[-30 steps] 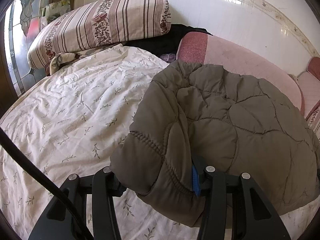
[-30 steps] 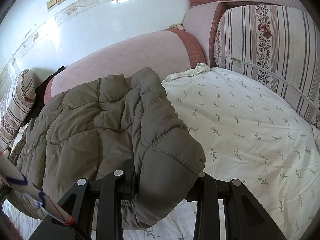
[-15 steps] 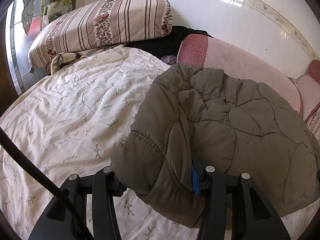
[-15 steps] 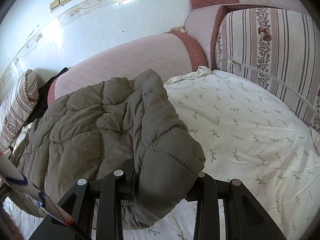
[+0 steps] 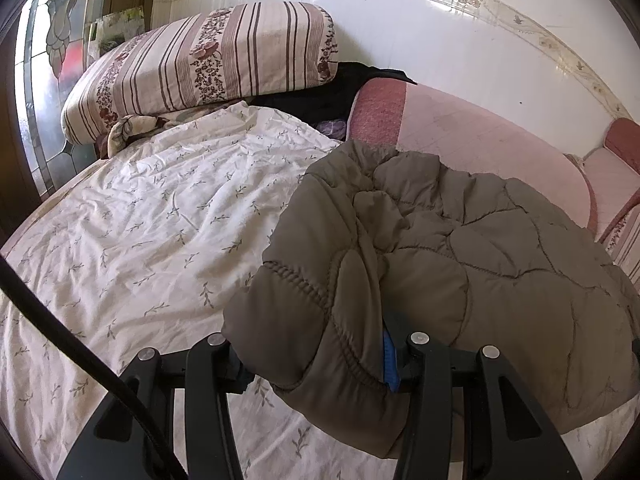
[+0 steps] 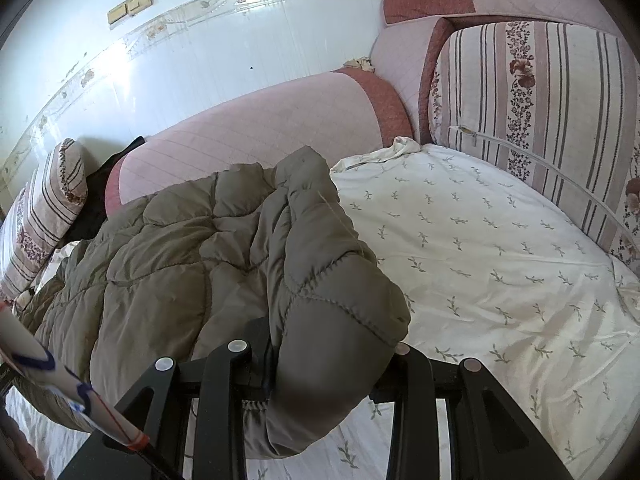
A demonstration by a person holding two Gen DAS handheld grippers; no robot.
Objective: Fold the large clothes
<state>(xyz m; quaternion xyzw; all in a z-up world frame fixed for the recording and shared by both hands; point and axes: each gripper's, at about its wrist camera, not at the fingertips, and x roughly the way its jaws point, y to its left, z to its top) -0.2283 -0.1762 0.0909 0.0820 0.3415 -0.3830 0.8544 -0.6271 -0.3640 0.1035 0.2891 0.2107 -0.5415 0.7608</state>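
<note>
We hold the olive quilted puffer jacket [image 5: 460,264] above the leaf-print white bedsheet [image 5: 140,232]; left gripper [image 5: 320,364] and right gripper [image 6: 320,364] fingers clamp its bunched edges.

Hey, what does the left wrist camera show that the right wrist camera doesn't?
Only the left wrist view shows the stained-glass window and the left claw gripping the padded jacket. Only the right wrist view shows wall switches and the right claw. Both show the jacket, the leaf-print sheet and pink cushion.
</note>
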